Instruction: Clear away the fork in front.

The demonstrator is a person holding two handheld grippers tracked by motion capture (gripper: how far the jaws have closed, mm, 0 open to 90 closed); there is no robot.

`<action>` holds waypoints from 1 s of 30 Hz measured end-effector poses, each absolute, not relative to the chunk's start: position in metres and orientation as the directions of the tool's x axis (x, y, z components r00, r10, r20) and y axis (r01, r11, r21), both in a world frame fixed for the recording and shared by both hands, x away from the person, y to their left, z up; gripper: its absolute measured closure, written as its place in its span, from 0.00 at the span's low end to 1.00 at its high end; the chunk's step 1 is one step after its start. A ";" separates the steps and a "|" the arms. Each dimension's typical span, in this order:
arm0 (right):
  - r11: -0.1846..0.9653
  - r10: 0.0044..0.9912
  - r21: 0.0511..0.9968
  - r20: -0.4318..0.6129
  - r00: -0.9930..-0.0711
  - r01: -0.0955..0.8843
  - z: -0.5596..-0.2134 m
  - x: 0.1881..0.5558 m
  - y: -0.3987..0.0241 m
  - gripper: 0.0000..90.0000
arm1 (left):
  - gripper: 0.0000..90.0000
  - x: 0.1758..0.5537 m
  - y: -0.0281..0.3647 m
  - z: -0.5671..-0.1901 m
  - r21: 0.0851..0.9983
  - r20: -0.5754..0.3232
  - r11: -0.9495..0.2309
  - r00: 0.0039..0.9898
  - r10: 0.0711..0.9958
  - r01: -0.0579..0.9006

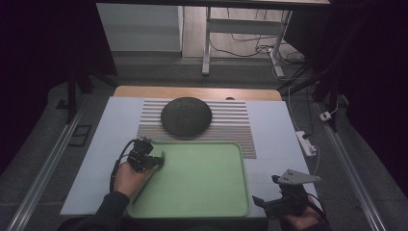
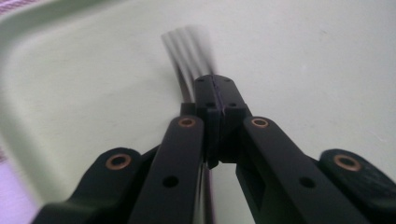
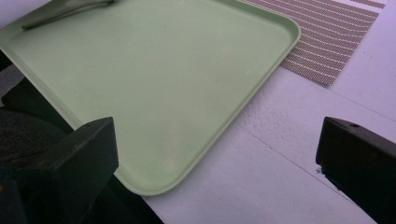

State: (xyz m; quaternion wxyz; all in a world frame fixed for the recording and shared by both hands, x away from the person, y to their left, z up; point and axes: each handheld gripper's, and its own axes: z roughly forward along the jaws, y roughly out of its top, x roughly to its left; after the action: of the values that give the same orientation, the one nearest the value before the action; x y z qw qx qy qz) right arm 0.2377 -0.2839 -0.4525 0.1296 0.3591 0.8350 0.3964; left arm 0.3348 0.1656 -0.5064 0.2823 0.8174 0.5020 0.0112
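A green tray (image 1: 202,178) lies at the near middle of the white table. My left gripper (image 1: 161,161) reaches over the tray's left edge, shut on a metal fork (image 1: 146,185) whose handle runs back along that edge toward the person. In the left gripper view the jaws (image 2: 215,86) meet on the fork's neck, and the blurred tines (image 2: 187,51) stick out beyond them over the tray floor (image 2: 303,56). My right gripper (image 1: 265,190) is off the tray's near right corner, open with nothing between its jaws (image 3: 217,154). The right gripper view also catches the fork (image 3: 60,11) at the tray's far side (image 3: 154,84).
A dark round dome-shaped object (image 1: 186,116) sits on a striped placemat (image 1: 231,125) just behind the tray; the mat's corner (image 3: 322,32) is in the right gripper view. A white power strip (image 1: 306,143) lies off the table's right edge.
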 end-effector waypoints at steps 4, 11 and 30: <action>0.428 0.703 0.753 0.070 -0.708 0.499 -0.452 0.238 -0.284 0.00 | 0.99 0.333 0.163 -0.501 0.500 -0.267 -0.335 0.510 0.818 0.799; 0.432 0.699 0.750 0.072 -0.711 0.501 -0.453 0.238 -0.284 0.00 | 0.99 0.330 0.143 -0.504 0.516 -0.304 -0.404 0.603 0.738 0.755; 0.434 0.693 0.749 0.078 -0.716 0.502 -0.453 0.239 -0.284 0.00 | 0.99 0.342 0.169 -0.519 0.459 -0.230 -0.363 0.503 0.833 0.811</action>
State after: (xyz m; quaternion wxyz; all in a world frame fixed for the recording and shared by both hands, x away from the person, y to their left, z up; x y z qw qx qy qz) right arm 0.2386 -0.2837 -0.4528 0.1213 0.3564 0.8379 0.3951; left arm 0.3417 0.1689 -0.5194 0.2656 0.8253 0.4979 0.0208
